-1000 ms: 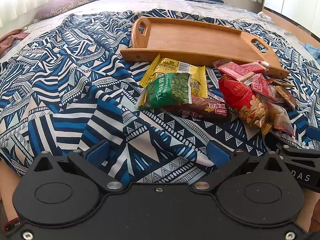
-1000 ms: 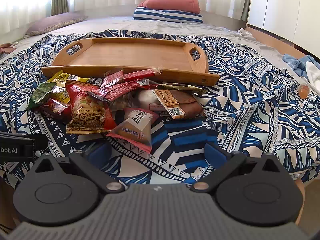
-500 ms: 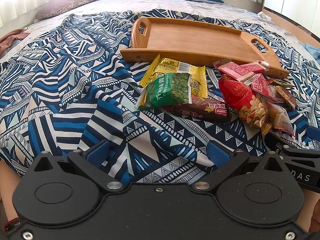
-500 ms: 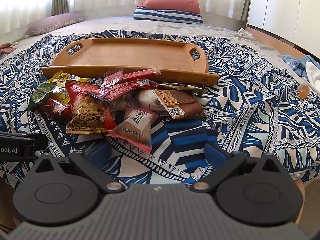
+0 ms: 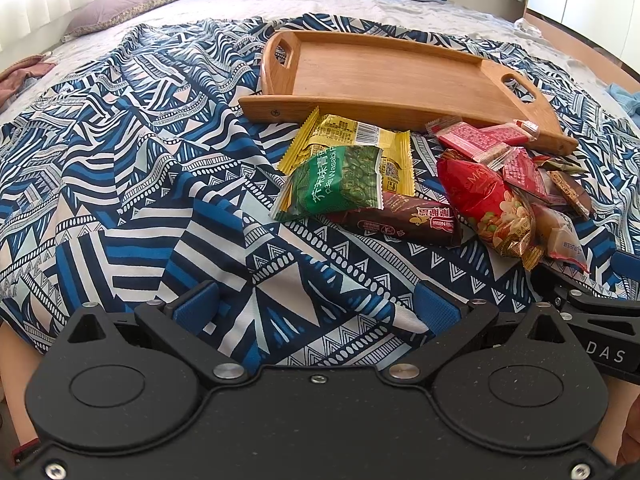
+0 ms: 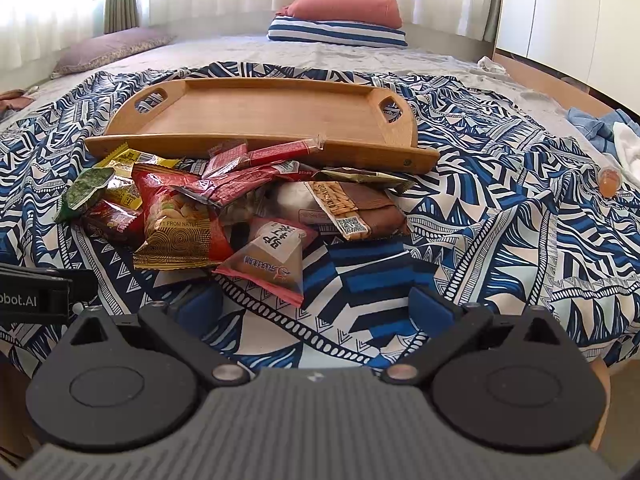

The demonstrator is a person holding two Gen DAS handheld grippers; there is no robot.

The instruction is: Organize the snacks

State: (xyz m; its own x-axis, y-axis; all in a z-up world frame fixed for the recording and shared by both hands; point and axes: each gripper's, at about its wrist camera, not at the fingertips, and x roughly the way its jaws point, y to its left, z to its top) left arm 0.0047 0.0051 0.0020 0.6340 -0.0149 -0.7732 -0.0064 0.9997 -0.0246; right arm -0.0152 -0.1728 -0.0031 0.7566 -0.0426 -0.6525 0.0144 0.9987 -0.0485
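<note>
A pile of snack packets lies on the patterned blanket in front of an empty wooden tray (image 5: 392, 76), also in the right wrist view (image 6: 256, 110). The pile holds a green pea packet (image 5: 340, 182), a yellow packet (image 5: 352, 136), a brown bar (image 5: 400, 220), a red nut bag (image 5: 480, 200) (image 6: 176, 216), a pink triangular packet (image 6: 272, 256) and several small red packets (image 6: 256, 160). My left gripper (image 5: 316, 308) is open and empty, short of the pile. My right gripper (image 6: 312, 304) is open and empty, just short of the pink packet.
The blue and white blanket (image 5: 120, 160) covers the bed's near part. Pillows (image 6: 340, 20) lie at the far end. A small orange bottle (image 6: 609, 180) and blue cloth (image 6: 596, 128) lie at the right. A wardrobe (image 6: 568, 12) stands to the right.
</note>
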